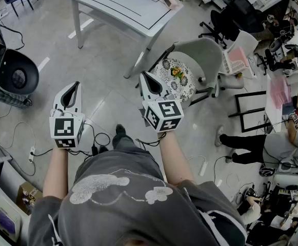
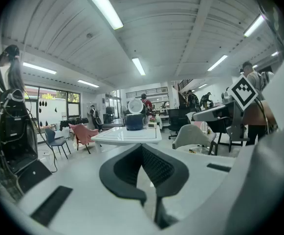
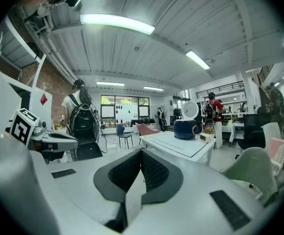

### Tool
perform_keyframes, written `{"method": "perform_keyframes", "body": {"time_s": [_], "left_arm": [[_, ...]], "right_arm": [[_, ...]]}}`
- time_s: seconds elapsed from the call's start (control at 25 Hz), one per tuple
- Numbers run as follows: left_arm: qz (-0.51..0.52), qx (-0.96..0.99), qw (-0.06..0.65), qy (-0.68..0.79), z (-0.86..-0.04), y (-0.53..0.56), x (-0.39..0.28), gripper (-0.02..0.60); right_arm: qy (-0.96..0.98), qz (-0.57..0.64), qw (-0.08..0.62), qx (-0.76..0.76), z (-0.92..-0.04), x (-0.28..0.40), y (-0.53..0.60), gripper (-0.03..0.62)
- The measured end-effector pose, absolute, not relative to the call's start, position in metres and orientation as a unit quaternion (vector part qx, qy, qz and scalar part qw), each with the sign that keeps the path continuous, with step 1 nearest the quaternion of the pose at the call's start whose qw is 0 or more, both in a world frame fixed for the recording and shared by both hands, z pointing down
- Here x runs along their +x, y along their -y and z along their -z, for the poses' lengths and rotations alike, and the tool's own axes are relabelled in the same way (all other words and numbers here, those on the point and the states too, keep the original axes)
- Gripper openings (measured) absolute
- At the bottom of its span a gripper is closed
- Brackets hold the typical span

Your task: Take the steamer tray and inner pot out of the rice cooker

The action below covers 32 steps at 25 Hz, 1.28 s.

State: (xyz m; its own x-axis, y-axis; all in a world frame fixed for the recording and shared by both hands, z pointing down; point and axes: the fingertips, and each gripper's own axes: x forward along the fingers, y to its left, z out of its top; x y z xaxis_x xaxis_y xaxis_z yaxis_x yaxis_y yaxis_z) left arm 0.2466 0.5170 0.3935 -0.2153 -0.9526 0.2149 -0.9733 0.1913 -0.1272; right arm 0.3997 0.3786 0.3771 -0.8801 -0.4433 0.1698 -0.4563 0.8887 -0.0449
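Though head view crops it, gripper views show rice cooker (image 3: 185, 129) lid-up; L tongs (image 2: 141, 147), R tongs (image 3: 141, 151) closed

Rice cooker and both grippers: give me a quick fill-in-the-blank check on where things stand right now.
1. The dark blue rice cooker stands on the white ____.
2. Its lid is ____.
3. The left gripper and the right gripper both have their jaws ____, with nothing between them.
4. Neither gripper touches the cooker; in the head view both are held in the air above the ____.

Missing words: table; open; shut; floor.
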Motion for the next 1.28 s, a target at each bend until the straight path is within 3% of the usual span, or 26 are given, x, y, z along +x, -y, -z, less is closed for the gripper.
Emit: {"method": "perform_keyframes", "body": {"time_s": [0.72, 1.0, 1.04, 1.08, 1.12, 1.28], "left_arm": [[-0.074, 0.611, 0.100, 0.782, -0.415, -0.576, 0.235, 0.008], [-0.056, 0.618, 0.096, 0.778, -0.407, -0.587, 0.230, 0.011], [-0.053, 0.623, 0.095, 0.774, -0.406, -0.586, 0.231, 0.060], [-0.050, 0.630, 0.094, 0.769, -0.405, -0.584, 0.232, 0.171], [-0.047, 0.635, 0.092, 0.766, -0.404, -0.581, 0.233, 0.239], [-0.031, 0.630, 0.063, 0.773, -0.397, -0.570, 0.229, 0.358]], "right_arm": [[0.966, -0.037, 0.093, 0.239, -0.385, 0.405, -0.430, 0.028], [0.962, -0.070, 0.060, 0.258, -0.381, 0.405, -0.435, 0.031], [0.963, -0.074, 0.060, 0.253, -0.381, 0.403, -0.436, 0.045], [0.964, -0.077, 0.060, 0.246, -0.382, 0.400, -0.437, 0.122], [0.966, -0.080, 0.060, 0.240, -0.382, 0.398, -0.437, 0.218], [0.965, -0.082, 0.063, 0.240, -0.386, 0.395, -0.426, 0.295]]}}
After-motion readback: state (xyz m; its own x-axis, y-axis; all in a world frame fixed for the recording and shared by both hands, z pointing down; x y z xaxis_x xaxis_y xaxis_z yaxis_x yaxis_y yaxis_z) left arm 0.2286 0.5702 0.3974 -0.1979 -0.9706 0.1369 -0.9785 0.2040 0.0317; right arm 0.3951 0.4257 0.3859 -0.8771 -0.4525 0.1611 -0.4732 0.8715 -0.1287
